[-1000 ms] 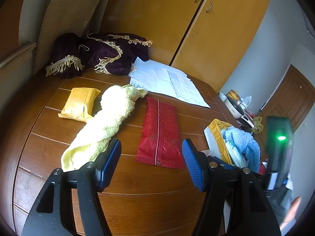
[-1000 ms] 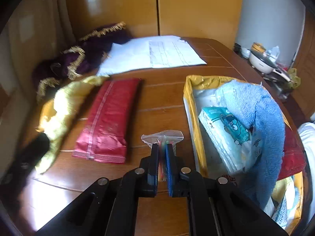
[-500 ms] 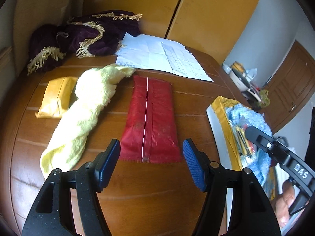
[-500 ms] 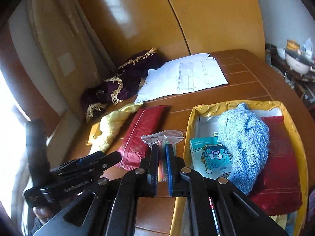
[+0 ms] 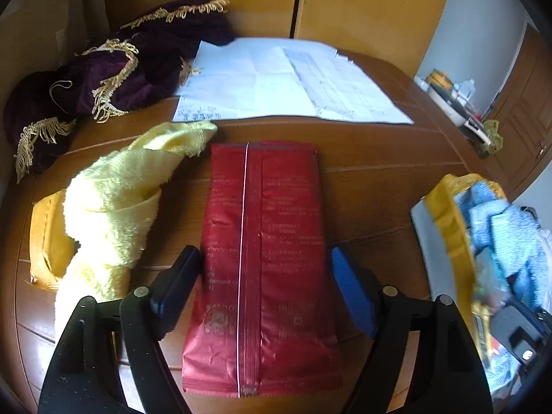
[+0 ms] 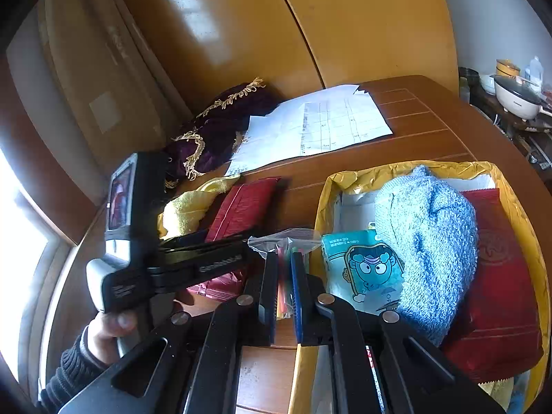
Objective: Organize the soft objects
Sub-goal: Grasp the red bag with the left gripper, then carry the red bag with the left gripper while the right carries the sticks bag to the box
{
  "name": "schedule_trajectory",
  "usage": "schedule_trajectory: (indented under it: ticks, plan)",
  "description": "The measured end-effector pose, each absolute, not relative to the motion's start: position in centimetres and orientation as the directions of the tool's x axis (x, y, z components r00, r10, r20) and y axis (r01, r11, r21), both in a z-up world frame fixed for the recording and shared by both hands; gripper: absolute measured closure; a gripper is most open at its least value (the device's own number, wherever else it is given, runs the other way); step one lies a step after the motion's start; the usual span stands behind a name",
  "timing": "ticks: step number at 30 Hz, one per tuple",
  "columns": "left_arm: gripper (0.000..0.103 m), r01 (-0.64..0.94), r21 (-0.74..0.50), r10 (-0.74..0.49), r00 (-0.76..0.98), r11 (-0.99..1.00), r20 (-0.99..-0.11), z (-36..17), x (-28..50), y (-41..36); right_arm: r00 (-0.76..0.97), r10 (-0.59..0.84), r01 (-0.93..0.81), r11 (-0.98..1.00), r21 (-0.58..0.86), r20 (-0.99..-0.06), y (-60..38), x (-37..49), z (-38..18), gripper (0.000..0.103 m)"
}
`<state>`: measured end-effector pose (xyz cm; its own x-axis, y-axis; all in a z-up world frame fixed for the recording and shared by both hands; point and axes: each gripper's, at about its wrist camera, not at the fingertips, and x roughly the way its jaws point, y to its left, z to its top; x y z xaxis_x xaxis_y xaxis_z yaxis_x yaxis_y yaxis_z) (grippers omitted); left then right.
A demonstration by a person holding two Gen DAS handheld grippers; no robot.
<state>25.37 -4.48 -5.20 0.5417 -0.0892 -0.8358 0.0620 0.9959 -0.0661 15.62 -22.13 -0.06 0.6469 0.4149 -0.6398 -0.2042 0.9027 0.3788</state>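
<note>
Left gripper (image 5: 264,276) is spread wide, jaws straddling the red foil packet (image 5: 262,258) that lies flat on the wooden table (image 5: 372,186); whether the pads actually touch its edges is hard to say. Just to the packet's left, a yellow towel (image 5: 114,207) sprawls over a yellow pouch (image 5: 45,238). Beyond them, white paper sheets (image 5: 276,82) and a purple gold-fringed cloth (image 5: 120,69) sit by the cupboard doors.

Over to the right gripper (image 6: 283,276): jaws pinched together on a small clear plastic bag (image 6: 284,241) with coloured strips inside, held right at the near-left edge of the yellow-lined box (image 6: 510,203). In that box, a blue knitted cloth (image 6: 427,248) is heaped over a teal cartoon packet (image 6: 362,265), with another red packet (image 6: 496,293) along the right side. In the right wrist view a hand (image 6: 110,334) grips the left tool's handle.
</note>
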Motion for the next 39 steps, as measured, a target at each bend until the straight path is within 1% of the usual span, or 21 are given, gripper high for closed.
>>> schedule_trajectory:
  ticks: [5, 6, 7, 8, 12, 17, 20, 24, 27, 34, 39]
  plan:
    - [0.022, 0.068, 0.006, -0.033, 0.559, 0.998, -0.829, -5.5, 25.3, -5.4, 0.651, 0.407, -0.206, 0.907, 0.367, -0.64, -22.0, 15.5, -0.1, 0.096]
    - [0.028, 0.062, 0.005, -0.031, 0.561, 0.998, -0.827, -5.5, 25.2, -5.4, 0.654, 0.406, -0.207, 0.908, 0.365, -0.639, -22.0, 15.5, 0.0, 0.096]
    - [0.031, 0.053, -0.001, -0.03, 0.562, 0.999, -0.826, -5.3, 25.1, -5.3, 0.655, 0.406, -0.208, 0.907, 0.365, -0.637, -22.1, 15.4, 0.0, 0.096]
    - [0.036, 0.053, -0.009, -0.037, 0.558, 0.999, -0.829, -5.2, 24.9, -5.2, 0.656, 0.408, -0.208, 0.907, 0.367, -0.635, -22.1, 15.4, 0.0, 0.096]
    - [0.04, 0.028, -0.045, -0.053, 0.536, 0.999, -0.843, -4.8, 23.6, -4.5, 0.659, 0.418, -0.21, 0.901, 0.381, -0.625, -22.4, 15.2, 0.0, 0.095]
    - [0.04, -0.006, -0.214, -0.18, 0.524, 0.977, -0.833, -3.6, 19.2, -2.9, 0.67, 0.433, -0.232, 0.894, 0.383, -0.604, -22.4, 14.8, 0.3, 0.095]
    - [0.04, -0.03, -0.274, -0.215, 0.543, 0.961, -0.812, -3.5, 16.0, -2.3, 0.659, 0.456, -0.262, 0.885, 0.385, -0.599, -22.1, 14.5, 0.4, 0.095]
    - [0.04, -0.035, -0.333, -0.25, 0.589, 0.942, -0.769, -3.0, 12.7, -2.2, 0.622, 0.525, -0.277, 0.841, 0.464, -0.581, -22.4, 13.8, 0.6, 0.095]
    - [0.04, -0.016, -0.382, -0.29, 0.622, 0.924, -0.727, -2.3, 11.0, -2.2, 0.608, 0.547, -0.297, 0.829, 0.474, -0.575, -22.5, 12.3, 0.8, 0.095]
    - [0.04, 0.031, -0.413, -0.331, 0.655, 0.91, -0.68, -1.1, 9.2, -2.9, 0.575, 0.566, -0.313, 0.819, 0.481, -0.59, -23.4, 8.3, -0.3, 0.095]
    - [0.04, 0.079, -0.451, -0.388, 0.653, 0.889, -0.65, -0.5, 7.6, -3.8, 0.608, 0.564, -0.334, 0.82, 0.465, -0.559, -25.5, 4.9, -0.3, 0.095]
